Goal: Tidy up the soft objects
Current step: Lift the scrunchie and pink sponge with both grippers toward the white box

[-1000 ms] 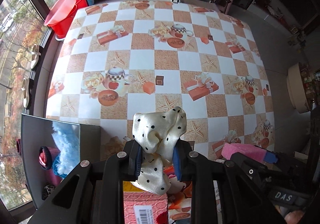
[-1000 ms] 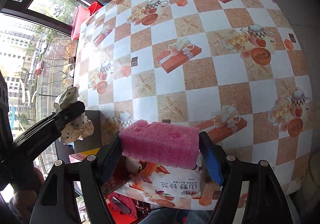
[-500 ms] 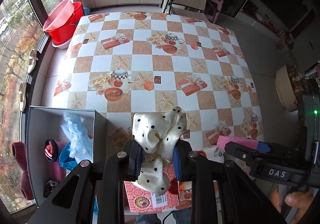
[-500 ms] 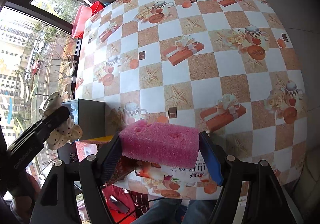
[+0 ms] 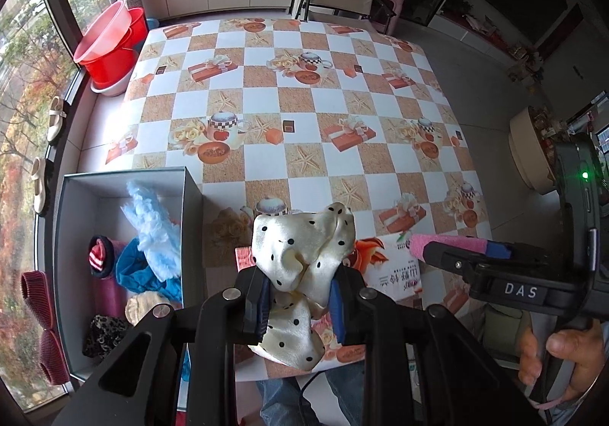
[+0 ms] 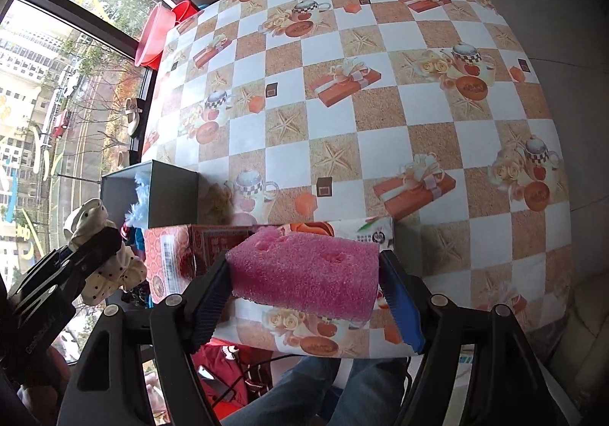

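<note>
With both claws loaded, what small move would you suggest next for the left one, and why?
Probably carry the left claw sideways over the open grey box before releasing. It is shut on the cream polka-dot satin cloth, which hangs above the table edge beside the box, where other soft items already lie.

From my left camera, the scarf (image 5: 300,262) covers part of the flat printed packet (image 5: 396,270) on the counter (image 5: 304,121), and the gripper (image 5: 300,302) hides the scarf's lower middle. The box (image 5: 190,220) hides its bottom items behind fluffy blue fabric (image 5: 152,228). The sponge (image 6: 304,273) blocks the packet's print; I cannot read it.
</note>
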A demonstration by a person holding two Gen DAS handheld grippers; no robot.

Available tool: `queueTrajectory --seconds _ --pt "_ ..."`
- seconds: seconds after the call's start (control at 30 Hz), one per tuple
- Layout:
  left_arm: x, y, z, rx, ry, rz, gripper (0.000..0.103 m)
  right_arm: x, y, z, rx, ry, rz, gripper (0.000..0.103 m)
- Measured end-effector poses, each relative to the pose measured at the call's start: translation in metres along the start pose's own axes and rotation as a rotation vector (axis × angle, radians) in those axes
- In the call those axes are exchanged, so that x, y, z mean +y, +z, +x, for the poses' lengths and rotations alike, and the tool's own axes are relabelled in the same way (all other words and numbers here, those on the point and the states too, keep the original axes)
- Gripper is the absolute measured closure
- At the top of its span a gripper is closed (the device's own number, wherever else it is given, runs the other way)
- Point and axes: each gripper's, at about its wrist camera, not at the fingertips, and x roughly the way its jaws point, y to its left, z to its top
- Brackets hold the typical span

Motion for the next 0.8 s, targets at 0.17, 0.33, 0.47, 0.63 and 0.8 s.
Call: queueTrajectory --seconds 0.17,0.33,0.47,0.63,0.8 --pt "0.001 -0.016 -0.003 0.016 -0.016 0.006 0.076 0.001 -0.015 0.000 0.012 -0.005 0.007 0.027" --pt "0.000 -0.031 -0.004 0.033 -0.030 0.011 0.076 0.004 -0.030 0.001 0.025 -0.011 0.007 0.027" --pt "0.000 -0.042 -0.005 0.044 -0.046 0.005 0.076 0.004 -0.041 0.002 0.035 -0.016 0.009 0.027" --pt "-0.001 -0.054 -0.007 0.056 -0.056 0.018 0.076 0.005 -0.054 0.004 0.053 -0.025 0.011 0.027" --pt "0.003 -0.063 -0.008 0.062 -0.070 0.016 0.076 0.011 -0.063 0.004 0.059 -0.031 0.002 0.027"
